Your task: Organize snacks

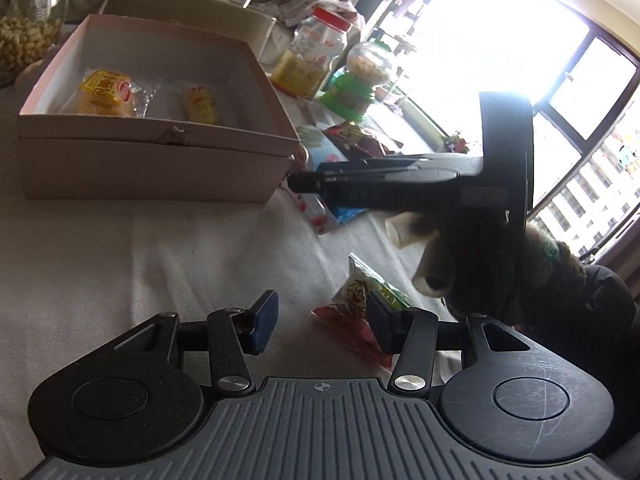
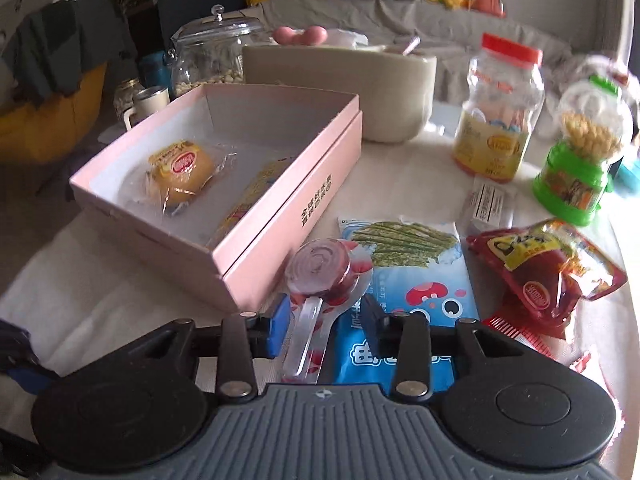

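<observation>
Right tongs (image 2: 324,326) lowest in frame, spread wide, straddling wrapped lollipop (image 2: 320,270) on worktop (image 2: 100,304). Candy head lies ahead of tips, clear stick runs back between fingers toward camera, so long axis lines up with the reach. Blue seaweed pack (image 2: 416,268) touching it on right. Pink box (image 2: 280,216) just left, bun (image 2: 182,172) already inside. Left tongs (image 1: 320,320) also spread, empty, small snack packet (image 1: 356,300) by right finger. Right hand nearer lollipop; guessing it grabs that next.
</observation>
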### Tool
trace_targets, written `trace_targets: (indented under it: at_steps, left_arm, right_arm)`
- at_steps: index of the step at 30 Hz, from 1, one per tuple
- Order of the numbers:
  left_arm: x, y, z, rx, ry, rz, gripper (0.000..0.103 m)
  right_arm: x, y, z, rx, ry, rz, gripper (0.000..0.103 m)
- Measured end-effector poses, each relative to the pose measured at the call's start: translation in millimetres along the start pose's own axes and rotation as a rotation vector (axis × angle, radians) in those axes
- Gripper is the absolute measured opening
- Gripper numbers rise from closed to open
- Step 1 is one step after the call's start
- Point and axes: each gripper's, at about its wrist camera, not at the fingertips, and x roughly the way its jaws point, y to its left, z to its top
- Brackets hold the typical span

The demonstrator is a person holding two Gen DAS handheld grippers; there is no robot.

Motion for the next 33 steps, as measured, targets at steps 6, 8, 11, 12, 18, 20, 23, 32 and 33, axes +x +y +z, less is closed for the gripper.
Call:
trace_targets:
  at_steps: [6, 8, 11, 12, 18, 20, 23, 32, 33]
  left_arm:
    - [-6, -6, -2, 0.025, -0.006, 0.001, 0.054]
    - [-4, -8, -2, 0.027, -0.003, 0.001, 0.054]
    - [0, -11, -3, 0.028, -0.003, -0.009, 0.054]
    - [2, -12, -3, 0.03, -0.005, -0.011, 0.054]
    - [17, -17, -1, 0.025, 0.004, -0.033, 0.054]
    - [22, -24, -3, 0.065, 0.02, -0.042, 0.054]
    - [27, -42, -10, 0.169, 0.051, -0.014, 0.054]
    - [26, -90, -28, 0.441, 0.04, 0.155, 0.054]
    - [24, -92, -27, 0.437, 0.034, 0.155, 0.054]
  right_arm:
    - [-43, -5, -30, 0.042, 0.014, -0.007, 0.016]
    - [-60, -10, -46, 0.066, 0.016, -0.018, 0.016]
    - [-86, -17, -72, 0.12, 0.011, -0.04, 0.016]
    - [-94, -20, -81, 0.143, 0.006, -0.047, 0.01]
    - [-126, -22, -127, 0.265, -0.036, -0.077, 0.01]
    - [-131, -19, -136, 0.286, -0.056, -0.087, 0.013]
    - [-132, -18, -143, 0.314, -0.076, -0.075, 0.035]
    - [-127, -36, -162, 0.486, -0.148, -0.12, 0.056]
    - [-127, -35, -163, 0.489, -0.157, -0.123, 0.056]
